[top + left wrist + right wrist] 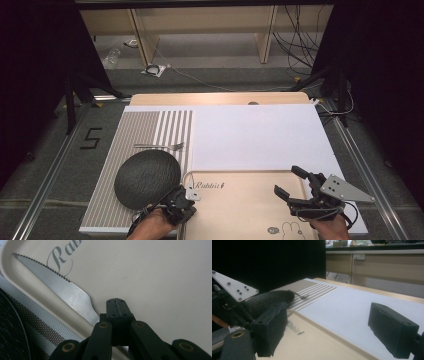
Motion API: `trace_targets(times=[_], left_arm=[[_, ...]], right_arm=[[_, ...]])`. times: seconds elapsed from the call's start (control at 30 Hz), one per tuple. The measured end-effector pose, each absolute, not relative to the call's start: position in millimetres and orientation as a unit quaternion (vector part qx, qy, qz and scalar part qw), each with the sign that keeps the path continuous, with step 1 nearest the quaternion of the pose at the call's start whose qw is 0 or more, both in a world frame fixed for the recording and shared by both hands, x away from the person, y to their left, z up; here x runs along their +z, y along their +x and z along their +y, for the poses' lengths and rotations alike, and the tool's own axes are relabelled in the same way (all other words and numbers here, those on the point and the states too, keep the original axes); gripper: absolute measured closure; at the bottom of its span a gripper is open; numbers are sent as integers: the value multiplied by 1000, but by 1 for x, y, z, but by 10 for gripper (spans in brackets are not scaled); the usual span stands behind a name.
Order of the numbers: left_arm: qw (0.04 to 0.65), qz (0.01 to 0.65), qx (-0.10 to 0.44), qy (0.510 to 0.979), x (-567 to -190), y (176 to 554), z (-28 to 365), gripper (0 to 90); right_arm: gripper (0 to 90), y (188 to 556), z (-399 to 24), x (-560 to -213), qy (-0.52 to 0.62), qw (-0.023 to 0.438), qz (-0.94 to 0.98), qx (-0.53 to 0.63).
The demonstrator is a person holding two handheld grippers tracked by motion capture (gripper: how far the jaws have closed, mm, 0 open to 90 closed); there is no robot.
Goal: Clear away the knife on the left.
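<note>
A serrated steel knife (62,287) lies on the beige "Rabbit" tray (155,277) along its left rim. Its handle end runs out of sight under my left gripper (116,305). That gripper is shut, pads pressed together, and nothing shows between them. In the high view the left gripper (186,197) sits at the tray's (240,212) near left corner, beside a dark round plate (147,179). My right gripper (286,180) hovers open over the tray's right side, nothing between its jaws (332,335). A fork (160,146) lies just beyond the plate.
The plate and fork rest on a striped placemat (140,125) at the left. A white mat (260,135) covers the table beyond the tray. Black stands and cables flank the table's far corners.
</note>
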State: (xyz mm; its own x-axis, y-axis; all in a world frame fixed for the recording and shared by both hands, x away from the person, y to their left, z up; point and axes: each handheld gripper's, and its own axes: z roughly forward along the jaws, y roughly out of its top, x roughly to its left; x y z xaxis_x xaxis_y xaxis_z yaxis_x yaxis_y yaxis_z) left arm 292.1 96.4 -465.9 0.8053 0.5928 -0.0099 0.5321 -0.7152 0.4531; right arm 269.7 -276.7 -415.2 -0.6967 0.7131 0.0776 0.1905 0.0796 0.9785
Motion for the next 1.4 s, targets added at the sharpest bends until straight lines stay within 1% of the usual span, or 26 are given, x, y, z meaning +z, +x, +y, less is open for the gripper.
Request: trace_targets(times=[0.17, 0.23, 0.27, 0.37, 0.43, 0.6, 0.67, 0.77, 0.97, 1.17, 1.4], left_arm=[[222, 304, 65, 924, -466, 292, 97, 893], [225, 301, 73, 924, -465, 292, 97, 890], [231, 301, 70, 922, -463, 292, 98, 869], [252, 308, 62, 915, -457, 294, 101, 776], [257, 314, 59, 912, -453, 294, 101, 662], [273, 321, 71, 904, -444, 296, 108, 455], [281, 327, 74, 899, -440, 298, 112, 392], [288, 330, 77, 896, -436, 300, 117, 334], [308, 354, 98, 878, -423, 310, 137, 269], [319, 368, 117, 865, -416, 315, 148, 254], [322, 380, 125, 858, -413, 321, 159, 232]], right_arm=[[167, 270, -277, -415, 323, 218, 702, 597], [167, 270, -277, -415, 323, 218, 701, 597], [167, 270, -277, -415, 323, 218, 701, 598], [167, 270, -277, -415, 323, 217, 701, 598], [167, 270, -277, -416, 323, 218, 701, 598], [167, 270, -277, -416, 324, 218, 700, 598], [167, 270, -277, -416, 323, 218, 701, 598], [167, 271, -277, -416, 323, 218, 701, 597], [167, 271, -278, -416, 325, 216, 701, 597], [167, 271, -278, -416, 324, 216, 700, 599], [167, 271, -277, -416, 324, 215, 701, 597]])
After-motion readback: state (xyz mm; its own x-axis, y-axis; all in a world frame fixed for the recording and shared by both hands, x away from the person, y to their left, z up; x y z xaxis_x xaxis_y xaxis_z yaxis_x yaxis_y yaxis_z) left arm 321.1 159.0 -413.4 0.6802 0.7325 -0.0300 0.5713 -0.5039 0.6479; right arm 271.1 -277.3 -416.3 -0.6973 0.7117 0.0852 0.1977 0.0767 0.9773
